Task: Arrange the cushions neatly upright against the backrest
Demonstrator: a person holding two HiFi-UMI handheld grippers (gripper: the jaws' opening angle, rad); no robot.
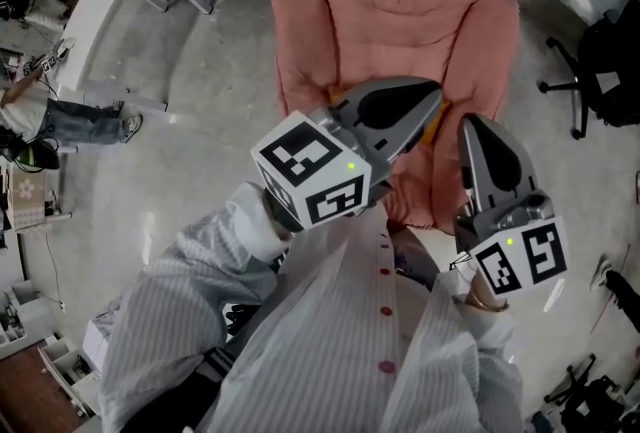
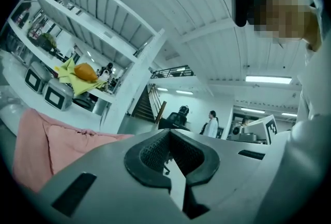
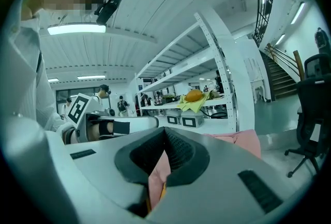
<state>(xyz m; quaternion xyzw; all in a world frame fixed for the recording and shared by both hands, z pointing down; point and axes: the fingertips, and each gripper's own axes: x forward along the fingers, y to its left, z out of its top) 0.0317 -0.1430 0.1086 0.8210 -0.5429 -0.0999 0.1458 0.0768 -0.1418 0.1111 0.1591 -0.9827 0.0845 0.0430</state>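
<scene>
A pink padded armchair stands in front of me on the grey floor, its backrest at the far side. My left gripper hovers over the seat with its jaws shut and nothing between them. Just to its right, my right gripper is also shut and empty. A small yellow-orange patch shows between the two grippers; what it belongs to is hidden. The left gripper view has the chair's pink fabric low at the left, beside the shut left gripper. Pink fabric also lies beyond the shut right gripper.
A black office chair stands to the right of the armchair. White shelving runs along the upper left, with a person beside it. A shelf with a yellow cloth and a staircase lie further off.
</scene>
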